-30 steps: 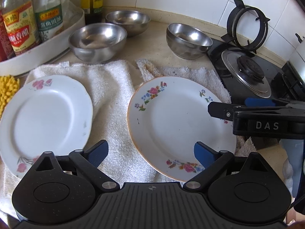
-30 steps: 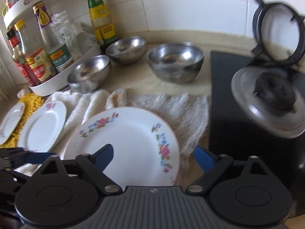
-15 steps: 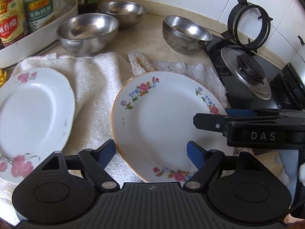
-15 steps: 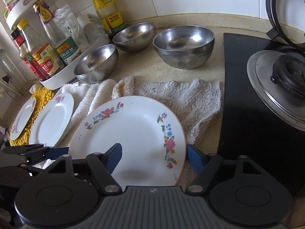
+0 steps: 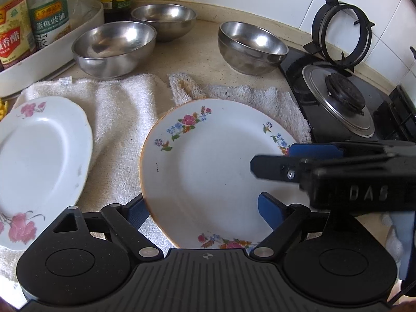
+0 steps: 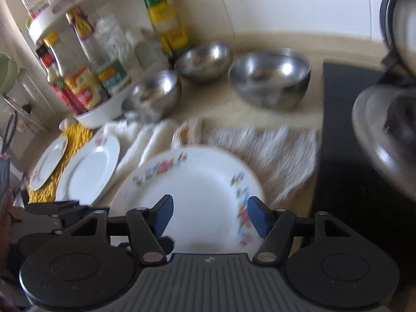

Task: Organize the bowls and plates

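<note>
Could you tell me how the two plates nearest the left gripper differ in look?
The right plate has an orange-edged round rim with small multicoloured flower sprays; the left plate has a plain white wavy rim with larger pink flowers. The right plate looks larger, though it is nearer the camera. Both are white, empty and rest on pale towels.

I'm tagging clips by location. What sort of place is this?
Most likely a home kitchen counter: a gas stove burner at one end, steel bowls by the tiled wall, and sauce bottles in a white rack.
</note>
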Available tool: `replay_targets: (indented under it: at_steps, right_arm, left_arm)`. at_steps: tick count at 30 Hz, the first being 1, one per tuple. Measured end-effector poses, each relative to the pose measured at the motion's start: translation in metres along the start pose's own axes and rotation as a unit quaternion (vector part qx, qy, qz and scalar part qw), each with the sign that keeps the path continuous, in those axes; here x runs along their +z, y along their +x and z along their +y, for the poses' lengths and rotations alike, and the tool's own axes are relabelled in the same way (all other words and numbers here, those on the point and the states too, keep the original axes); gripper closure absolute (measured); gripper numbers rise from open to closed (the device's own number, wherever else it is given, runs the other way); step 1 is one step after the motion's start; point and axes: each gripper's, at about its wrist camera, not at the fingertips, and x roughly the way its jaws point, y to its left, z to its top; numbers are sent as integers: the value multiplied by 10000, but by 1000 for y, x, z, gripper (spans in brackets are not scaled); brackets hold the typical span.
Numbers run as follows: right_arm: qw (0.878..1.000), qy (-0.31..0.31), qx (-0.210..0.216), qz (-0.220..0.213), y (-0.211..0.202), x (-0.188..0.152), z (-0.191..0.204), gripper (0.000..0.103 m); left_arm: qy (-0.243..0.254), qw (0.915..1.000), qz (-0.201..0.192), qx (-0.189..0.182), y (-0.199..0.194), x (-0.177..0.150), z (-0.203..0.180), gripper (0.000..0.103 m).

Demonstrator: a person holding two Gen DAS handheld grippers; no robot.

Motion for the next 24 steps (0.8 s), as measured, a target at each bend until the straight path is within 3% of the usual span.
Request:
replay_targets:
  at_steps: [3,11,24]
  right_arm:
    - [9993,-51,-207,304,15,2,-8,32]
    - [9992,-183,10,365,19,-1,-10,27]
    - [9979,382,331,407,16,11,-18,27]
  left_arm:
    - [-8,10000,23,17,2,2,2,13]
    - [129,9998,45,139,10,10,-3,7]
    - [60,9996,-85,270,14,21,-3,5]
